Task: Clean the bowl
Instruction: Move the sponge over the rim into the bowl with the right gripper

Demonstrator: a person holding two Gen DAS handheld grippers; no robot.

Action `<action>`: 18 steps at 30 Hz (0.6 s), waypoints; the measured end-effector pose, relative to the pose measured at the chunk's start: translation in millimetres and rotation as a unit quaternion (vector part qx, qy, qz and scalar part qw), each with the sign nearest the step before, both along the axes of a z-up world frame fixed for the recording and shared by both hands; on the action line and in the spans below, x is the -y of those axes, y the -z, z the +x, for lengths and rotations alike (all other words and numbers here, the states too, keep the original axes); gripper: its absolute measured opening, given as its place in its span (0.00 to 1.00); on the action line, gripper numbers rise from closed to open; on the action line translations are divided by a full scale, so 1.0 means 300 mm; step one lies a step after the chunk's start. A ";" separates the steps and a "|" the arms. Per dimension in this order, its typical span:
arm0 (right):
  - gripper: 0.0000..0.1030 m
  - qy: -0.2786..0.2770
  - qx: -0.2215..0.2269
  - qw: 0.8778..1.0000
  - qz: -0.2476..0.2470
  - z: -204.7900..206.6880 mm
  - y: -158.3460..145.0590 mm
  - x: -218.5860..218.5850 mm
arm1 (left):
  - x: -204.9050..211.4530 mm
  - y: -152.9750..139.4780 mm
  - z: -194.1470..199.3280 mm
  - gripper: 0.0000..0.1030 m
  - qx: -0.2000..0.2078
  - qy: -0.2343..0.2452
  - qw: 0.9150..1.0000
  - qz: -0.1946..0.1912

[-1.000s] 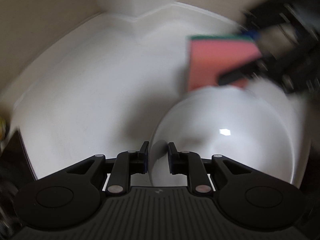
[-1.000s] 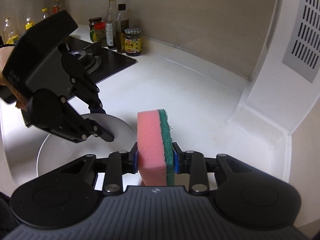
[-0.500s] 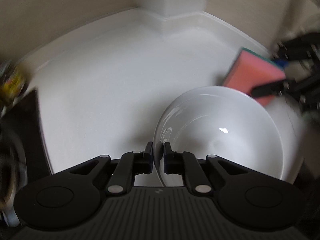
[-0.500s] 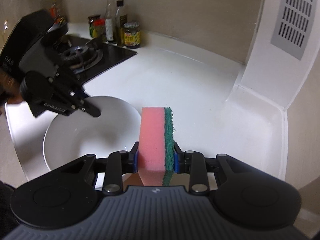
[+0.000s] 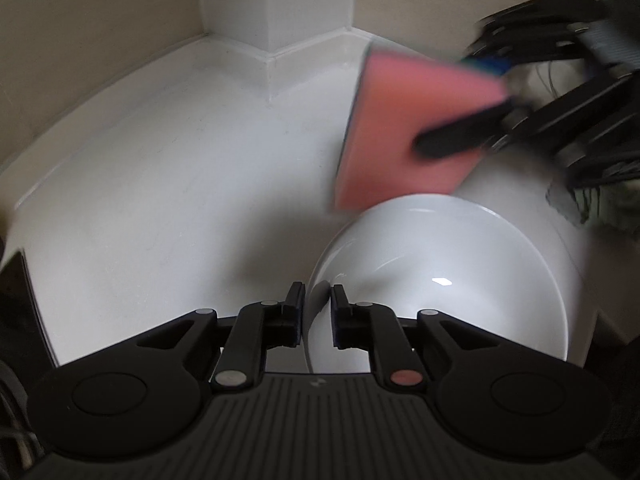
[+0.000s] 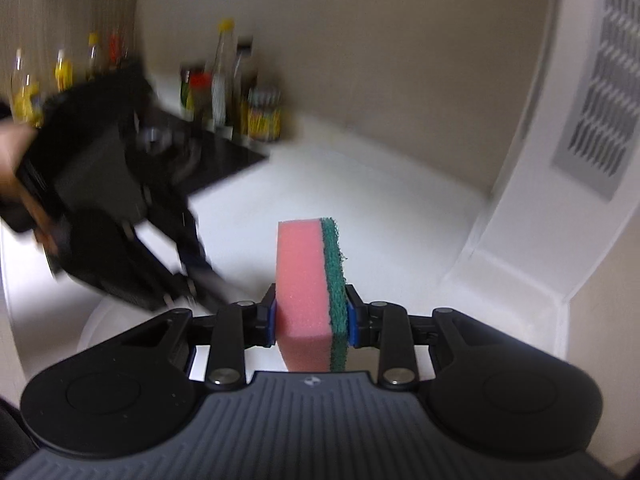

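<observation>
Low in the centre of the left wrist view, the left gripper [image 5: 318,320] is pinching the near rim of the white bowl [image 5: 440,280], one finger sitting inside the rim and the other outside, so the bowl is filling the lower right of that frame and resting on or just above the white counter [image 5: 180,200]; which of the two cannot be told. Above the bowl's far edge, toward the upper right, the pink sponge [image 5: 408,136] is hanging blurred, apart from the bowl as far as the blur allows. At the bottom centre of the right wrist view, the right gripper [image 6: 312,316] is squeezing that sponge [image 6: 308,292] across its thickness, pink foam against one finger and the green scouring layer against the other, with a good length standing proud beyond the fingertips. At the upper left of that frame, bottles [image 6: 224,80] are standing by a dark hob [image 6: 216,156]. Judging from this, the step in hand is bringing the sponge into the bowl to begin wiping. Doing it well likely means keeping the rim grip firm so the bowl is not skating, leading with the free end of the sponge, not the fingers, and pressing gently enough that the bowl is not levering out of the pinch.
</observation>
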State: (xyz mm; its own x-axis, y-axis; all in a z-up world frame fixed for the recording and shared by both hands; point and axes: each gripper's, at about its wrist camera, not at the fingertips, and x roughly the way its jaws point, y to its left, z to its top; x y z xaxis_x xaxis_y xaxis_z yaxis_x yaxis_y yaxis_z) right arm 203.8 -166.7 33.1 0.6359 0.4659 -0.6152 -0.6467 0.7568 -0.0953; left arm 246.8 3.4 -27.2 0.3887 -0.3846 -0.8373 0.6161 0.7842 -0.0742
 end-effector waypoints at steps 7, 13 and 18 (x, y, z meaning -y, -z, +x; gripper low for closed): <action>0.26 -0.028 -0.028 0.998 0.047 -0.126 -0.057 0.011 | -0.079 0.009 -0.047 0.13 0.006 -0.027 0.999 -0.032; 0.26 -0.026 -0.040 0.997 -0.066 -0.090 0.085 -0.091 | -0.094 0.024 -0.054 0.08 0.002 -0.025 0.999 -0.044; 0.27 -0.066 -0.021 0.994 -0.080 -0.058 0.124 -0.149 | -0.097 0.044 -0.034 0.08 0.003 -0.030 0.998 -0.049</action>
State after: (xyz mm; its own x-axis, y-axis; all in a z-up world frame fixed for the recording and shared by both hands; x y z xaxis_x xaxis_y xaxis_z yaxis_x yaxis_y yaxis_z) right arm 186.5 -122.1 -4.2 0.5480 0.4380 -0.7126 -0.7451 0.6428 -0.1780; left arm 236.6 32.6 -40.2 0.4178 -0.4405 -0.7946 0.5686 0.8089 -0.1495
